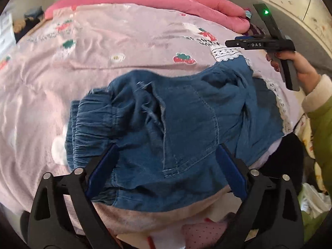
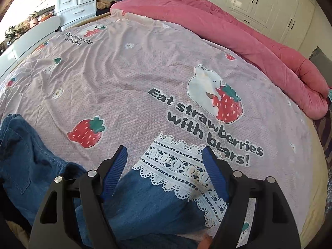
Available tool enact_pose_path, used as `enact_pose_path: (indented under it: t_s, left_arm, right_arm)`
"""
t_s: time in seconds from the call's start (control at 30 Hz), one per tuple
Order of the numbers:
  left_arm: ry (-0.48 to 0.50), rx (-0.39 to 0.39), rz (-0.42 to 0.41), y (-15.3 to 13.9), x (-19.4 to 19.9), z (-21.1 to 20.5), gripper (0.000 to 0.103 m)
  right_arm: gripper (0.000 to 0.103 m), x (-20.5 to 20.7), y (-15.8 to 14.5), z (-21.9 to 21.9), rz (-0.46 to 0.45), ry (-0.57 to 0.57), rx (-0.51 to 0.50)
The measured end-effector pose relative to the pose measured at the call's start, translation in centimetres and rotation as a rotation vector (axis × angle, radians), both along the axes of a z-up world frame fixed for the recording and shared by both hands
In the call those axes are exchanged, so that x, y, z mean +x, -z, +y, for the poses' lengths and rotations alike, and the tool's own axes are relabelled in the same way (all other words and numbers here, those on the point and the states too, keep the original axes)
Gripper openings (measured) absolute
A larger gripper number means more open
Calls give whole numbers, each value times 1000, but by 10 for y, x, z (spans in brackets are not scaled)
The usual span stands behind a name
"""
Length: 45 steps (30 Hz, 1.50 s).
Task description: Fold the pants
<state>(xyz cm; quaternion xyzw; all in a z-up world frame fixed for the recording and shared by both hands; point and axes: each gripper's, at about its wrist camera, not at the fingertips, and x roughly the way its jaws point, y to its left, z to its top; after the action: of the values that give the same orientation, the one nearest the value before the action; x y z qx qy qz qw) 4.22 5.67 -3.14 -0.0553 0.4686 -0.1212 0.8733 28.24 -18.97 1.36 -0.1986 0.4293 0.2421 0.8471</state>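
Observation:
Blue denim pants (image 1: 176, 120) with white lace cuffs (image 1: 226, 54) lie crumpled on a pink strawberry-print bedsheet (image 1: 103, 51). My left gripper (image 1: 167, 151) is open, its blue pads straddling the pants near the elastic waistband (image 1: 91, 124). The right gripper shows in the left wrist view (image 1: 259, 44), held by a hand above the far cuff. In the right wrist view my right gripper (image 2: 165, 153) is open over the lace cuff (image 2: 178, 166) of a pant leg (image 2: 149, 203). More denim (image 2: 27, 161) lies to its left.
A rolled pink quilt (image 2: 259, 47) lies along the far side of the bed (image 2: 124, 72). White drawers (image 2: 76, 6) and wardrobes (image 2: 259, 0) stand beyond. Loose clothes (image 1: 315, 197) lie at the near bed edge. A green sleeve (image 1: 321, 124) is at right.

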Motion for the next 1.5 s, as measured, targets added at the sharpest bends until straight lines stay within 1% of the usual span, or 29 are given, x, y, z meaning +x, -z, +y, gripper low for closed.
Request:
enact_pose_path:
  t_s: [0.1, 0.2, 0.23, 0.27, 0.3, 0.4, 0.47, 0.5, 0.6, 0.63, 0.7, 0.77, 0.8, 0.83, 0.87, 0.93, 0.97, 1.0, 1.07, 1.17, 1.23, 1.3, 1.33, 1.4, 1.5]
  left_arm:
    - [21, 34, -10, 0, -3, 0, 84]
    - [15, 6, -7, -8, -8, 5, 84]
    - [8, 5, -22, -18, -9, 6, 85]
    - [3, 17, -48, -27, -11, 4, 90]
    - [0, 39, -97, -43, -13, 3, 93]
    - [35, 49, -176, -72, -6, -9, 93]
    - [66, 37, -196, -80, 4, -22, 93]
    - [101, 20, -203, -81, 11, -36, 93]
    - [197, -6, -199, -74, 23, -73, 93]
    - [238, -11, -186, -66, 28, -89, 93]
    - [295, -31, -140, -47, 34, -113, 93]
    - [313, -52, -98, -32, 38, -127, 92]
    - [324, -65, -71, -24, 40, -131, 91]
    - [337, -84, -53, -18, 41, -136, 88]
    - [342, -88, -42, -13, 42, -139, 85]
    - [342, -81, -29, -5, 45, -143, 81]
    - [336, -88, -22, -2, 47, -143, 76]
    - [334, -92, -11, 2, 49, -143, 74]
    - [324, -90, 6, 7, 53, -141, 58]
    - [317, -104, 12, 12, 55, -141, 46]
    - [320, -113, 11, 12, 56, -141, 42]
    - [321, -115, 3, 11, 55, -141, 42]
    - [321, -113, 3, 11, 55, -142, 39]
    - [324, -108, 4, 12, 54, -142, 39]
    - [323, -112, 5, 10, 53, -141, 39]
  right_arm:
    - [74, 2, 2, -2, 9, 10, 7]
    - [74, 1, 0, -7, 4, 9, 5]
    - [74, 1, -2, -10, 1, 11, 8]
    - [74, 2, -4, -14, -2, 13, 10]
    - [74, 3, -6, -16, -4, 16, 11]
    - [75, 12, -9, -21, 2, 26, 15]
    - [75, 20, -7, -20, 21, 28, 17]
    - [75, 24, -5, -17, 37, 23, 24]
    - [75, 31, 2, -6, 82, -11, 29]
    - [75, 34, 7, 0, 98, -24, 16]
    - [75, 40, 15, 10, 124, -39, -10]
    - [75, 48, 26, 15, 181, -39, -3]
    - [73, 52, 30, 16, 206, -32, 6]
    - [70, 56, 35, 18, 227, -29, 8]
    - [64, 58, 39, 20, 236, -32, 0]
    - [29, 58, 49, 22, 259, -38, -44]
    - [22, 58, 50, 22, 279, -46, -27]
    - [11, 57, 50, 20, 297, -51, 1]
    - [9, 49, 45, 15, 273, -57, 11]
    - [9, 39, 30, -1, 235, -34, 73]
    - [9, 31, 15, -15, 205, -22, 132]
    - [9, 21, -3, -32, 168, -3, 206]
    - [9, 19, -9, -38, 153, 6, 229]
    - [9, 9, -27, -57, 114, 31, 307]
    - [9, -3, -48, -81, 78, 58, 392]
